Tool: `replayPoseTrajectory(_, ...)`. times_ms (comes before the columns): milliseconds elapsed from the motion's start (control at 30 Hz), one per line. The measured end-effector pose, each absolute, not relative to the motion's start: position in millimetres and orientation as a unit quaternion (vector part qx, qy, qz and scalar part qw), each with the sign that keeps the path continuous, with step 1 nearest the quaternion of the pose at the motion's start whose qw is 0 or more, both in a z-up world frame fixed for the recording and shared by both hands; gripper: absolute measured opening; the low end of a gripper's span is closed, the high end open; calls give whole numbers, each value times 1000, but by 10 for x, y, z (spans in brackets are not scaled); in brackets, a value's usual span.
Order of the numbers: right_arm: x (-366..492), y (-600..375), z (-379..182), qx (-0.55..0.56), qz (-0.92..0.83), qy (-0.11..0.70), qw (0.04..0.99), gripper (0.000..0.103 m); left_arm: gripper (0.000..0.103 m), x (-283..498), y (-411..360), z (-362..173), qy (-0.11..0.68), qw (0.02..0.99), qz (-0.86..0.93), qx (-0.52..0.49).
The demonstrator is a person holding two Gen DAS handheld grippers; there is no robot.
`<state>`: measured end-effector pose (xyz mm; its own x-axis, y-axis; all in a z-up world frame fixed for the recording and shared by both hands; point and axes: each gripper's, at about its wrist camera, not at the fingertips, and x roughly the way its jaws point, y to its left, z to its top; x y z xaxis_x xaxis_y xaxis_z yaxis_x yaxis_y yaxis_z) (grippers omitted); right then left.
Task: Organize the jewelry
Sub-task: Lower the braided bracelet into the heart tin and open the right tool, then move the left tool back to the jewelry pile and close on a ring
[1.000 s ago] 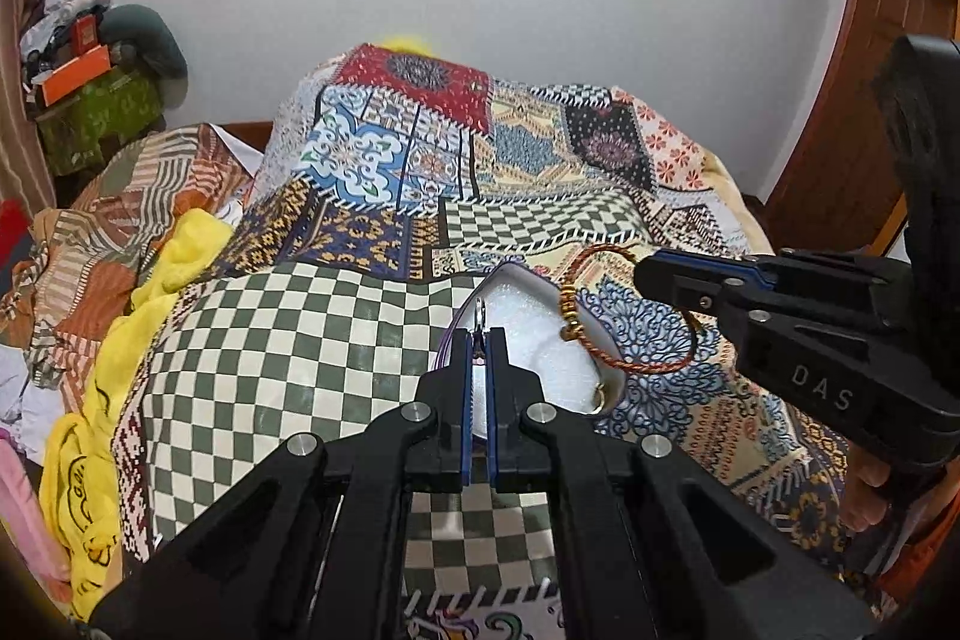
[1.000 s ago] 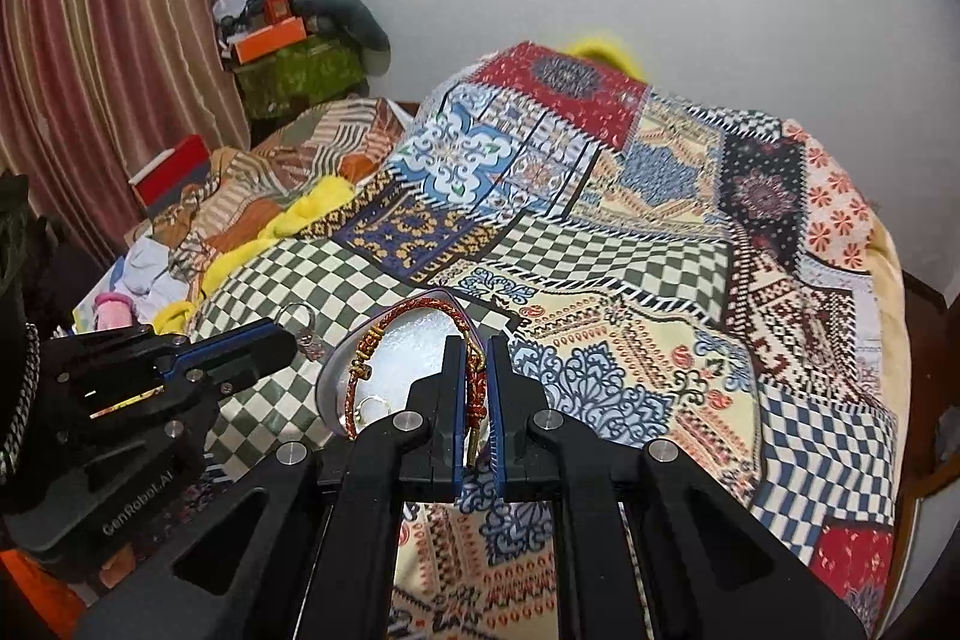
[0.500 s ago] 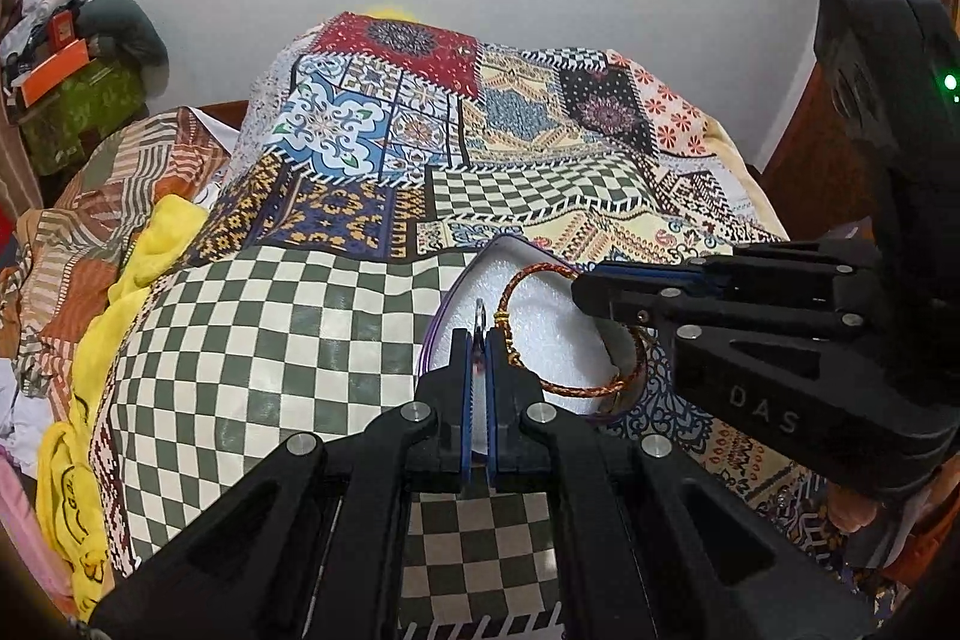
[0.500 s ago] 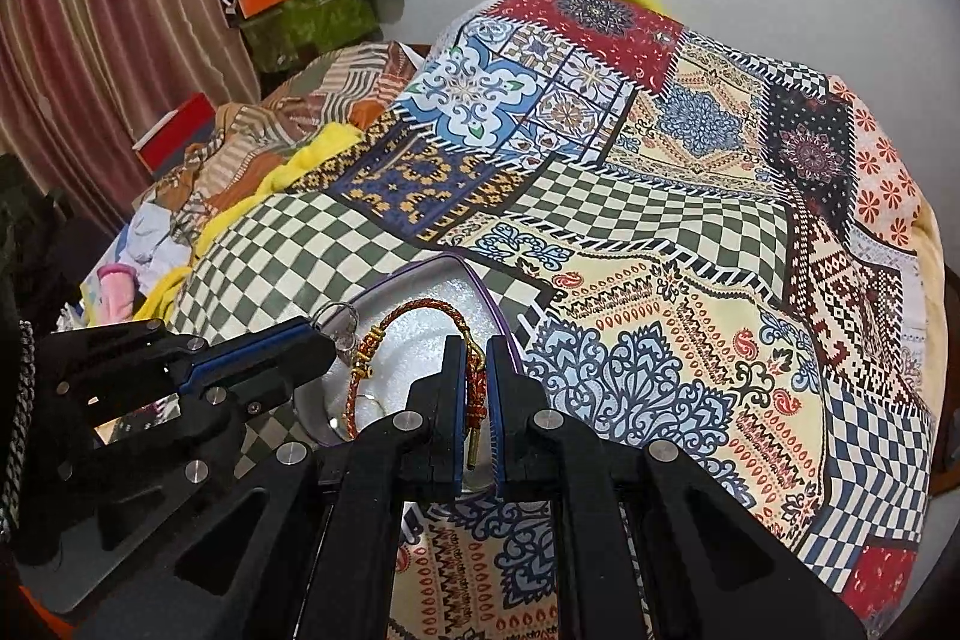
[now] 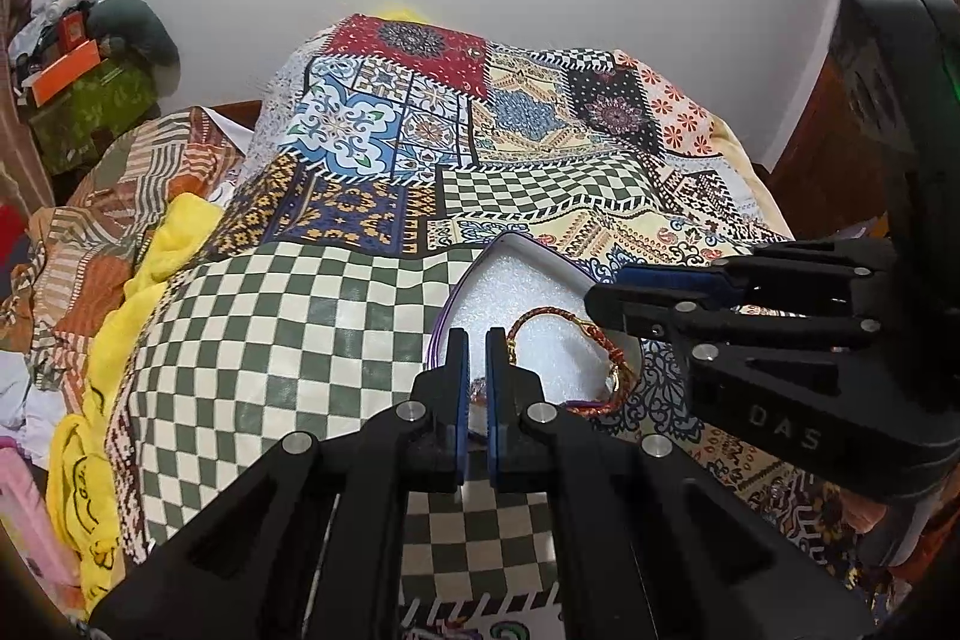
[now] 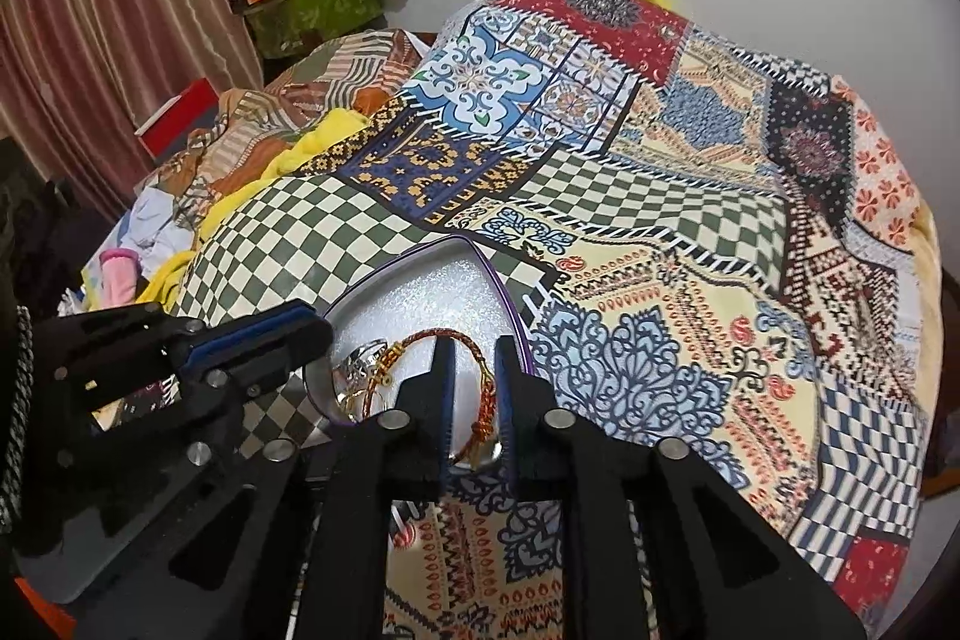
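Note:
A heart-shaped box with a purple rim point(image 5: 441, 322) and white foam lining lies open on the patchwork bed; it also shows in the right wrist view point(image 6: 510, 304). A red-and-gold braided bracelet point(image 5: 600, 340) lies on the foam, seen too in the right wrist view point(image 6: 486, 388). A silver ring point(image 6: 363, 358) lies beside it. My left gripper point(image 5: 471, 340) hovers over the box's near edge, fingers slightly apart, with a small piece below the gap. My right gripper point(image 6: 474, 352) is open, fingers either side of the bracelet.
A patchwork bedspread point(image 5: 510, 148) covers the bed. Yellow cloth and piled clothes point(image 5: 120, 292) lie along its left side. A cluttered green box point(image 5: 90, 100) stands by the wall, a striped curtain point(image 6: 90, 10) hangs at left, and a wooden door point(image 5: 870, 100) stands right.
My right gripper opened and the bracelet dropped onto the foam. My left gripper opened slightly and its ring lies in the box. Both grippers lowered toward the box.

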<state>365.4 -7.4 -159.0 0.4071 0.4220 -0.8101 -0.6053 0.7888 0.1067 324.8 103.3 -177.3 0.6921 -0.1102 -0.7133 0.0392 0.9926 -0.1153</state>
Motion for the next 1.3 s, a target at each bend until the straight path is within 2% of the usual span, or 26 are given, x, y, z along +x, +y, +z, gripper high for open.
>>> replayPoseTrajectory(167, 3525, -168, -1420, -96, 307, 431, 843, 30, 3, 3098, 1018, -1635, 382, 923, -31, -33)
replayPoseTrajectory(500, 3118, -424, -1066, -81, 304, 400, 861, 31, 11, 2690, 923, -1342, 368, 929, -26, -16)
replayPoseTrajectory(567, 3033, -471, -1021, -80, 306, 395, 863, 31, 17, 2611, 896, -1304, 367, 930, -26, -13)
replayPoseTrajectory(633, 2911, -549, -965, -78, 304, 387, 867, 31, 32, 2531, 870, -1271, 365, 931, -24, -11)
replayPoseTrajectory(700, 2821, -621, -932, -76, 302, 381, 870, 31, 38, 2420, 843, -1235, 360, 933, -25, -10)
replayPoseTrajectory(867, 2587, -793, -878, -87, 285, 363, 883, 37, 40, 2248, 784, -1208, 363, 931, -34, -15)
replayPoseTrajectory(1300, 2263, -1083, -1122, -99, 263, 379, 882, 38, 41, 1966, 485, -1453, 393, 917, -72, -19)
